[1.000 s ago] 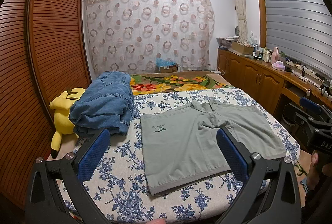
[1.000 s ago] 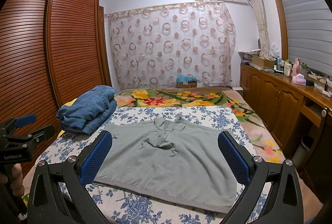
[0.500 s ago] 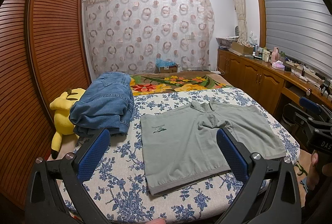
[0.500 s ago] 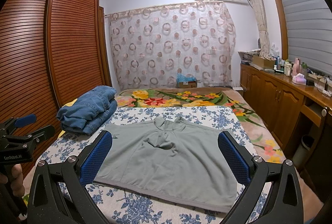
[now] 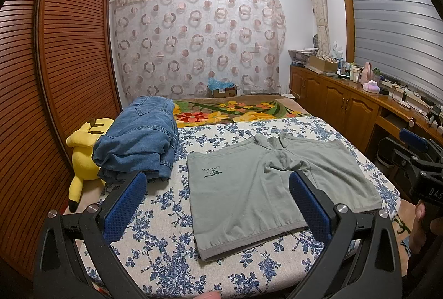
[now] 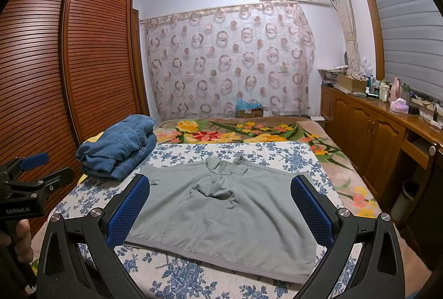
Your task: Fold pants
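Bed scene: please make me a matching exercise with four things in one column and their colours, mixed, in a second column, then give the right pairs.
Things:
1. shorts
2. jeans
3. plush toy
4. gripper pads

Colours:
A. yellow
B. dark blue
C. grey-green
D. faded denim blue

Pairs: 1-C, 2-D, 3-A, 4-B

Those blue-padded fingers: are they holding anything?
Nothing. The left gripper and the right gripper are open above the grey shorts.
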Action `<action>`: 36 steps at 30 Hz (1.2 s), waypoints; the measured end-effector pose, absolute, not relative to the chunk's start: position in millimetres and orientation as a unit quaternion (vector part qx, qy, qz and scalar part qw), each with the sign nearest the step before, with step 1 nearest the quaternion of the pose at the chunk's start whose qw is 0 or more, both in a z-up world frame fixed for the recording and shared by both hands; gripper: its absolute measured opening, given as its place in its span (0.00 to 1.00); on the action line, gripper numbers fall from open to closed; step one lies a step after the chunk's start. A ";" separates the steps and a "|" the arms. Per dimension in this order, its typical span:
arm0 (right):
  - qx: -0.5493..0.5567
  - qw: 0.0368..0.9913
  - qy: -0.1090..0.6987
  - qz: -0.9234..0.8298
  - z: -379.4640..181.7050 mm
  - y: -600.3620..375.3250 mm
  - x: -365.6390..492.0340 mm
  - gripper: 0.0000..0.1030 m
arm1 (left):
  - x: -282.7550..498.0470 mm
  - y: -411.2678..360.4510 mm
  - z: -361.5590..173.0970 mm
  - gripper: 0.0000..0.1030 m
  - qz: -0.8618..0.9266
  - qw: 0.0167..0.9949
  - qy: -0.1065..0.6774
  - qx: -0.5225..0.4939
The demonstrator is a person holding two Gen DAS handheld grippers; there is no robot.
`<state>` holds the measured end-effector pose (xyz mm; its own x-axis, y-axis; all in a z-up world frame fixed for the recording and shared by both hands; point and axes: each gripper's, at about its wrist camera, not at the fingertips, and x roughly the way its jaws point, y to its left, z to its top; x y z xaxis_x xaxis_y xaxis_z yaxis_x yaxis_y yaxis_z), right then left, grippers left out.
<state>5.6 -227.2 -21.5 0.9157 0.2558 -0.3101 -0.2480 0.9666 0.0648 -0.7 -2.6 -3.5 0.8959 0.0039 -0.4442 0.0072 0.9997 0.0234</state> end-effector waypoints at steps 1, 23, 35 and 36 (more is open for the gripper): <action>0.012 0.979 0.160 0.129 -21.5 -227.2 5.6 0.99 | -0.8 -2.5 -3.5 1.00 -0.001 0.974 0.228 0.012; 0.011 0.974 0.188 0.125 -31.8 -230.0 14.2 0.99 | 20.3 -0.6 -32.7 1.00 -0.024 0.959 0.283 0.011; 0.009 0.972 0.208 0.111 -32.8 -231.6 22.6 0.99 | 37.0 -1.5 -54.9 1.00 -0.036 0.948 0.317 0.014; 0.008 0.972 0.209 0.110 -33.3 -232.5 22.7 0.99 | 39.4 -2.9 -56.0 1.00 -0.036 0.947 0.318 0.019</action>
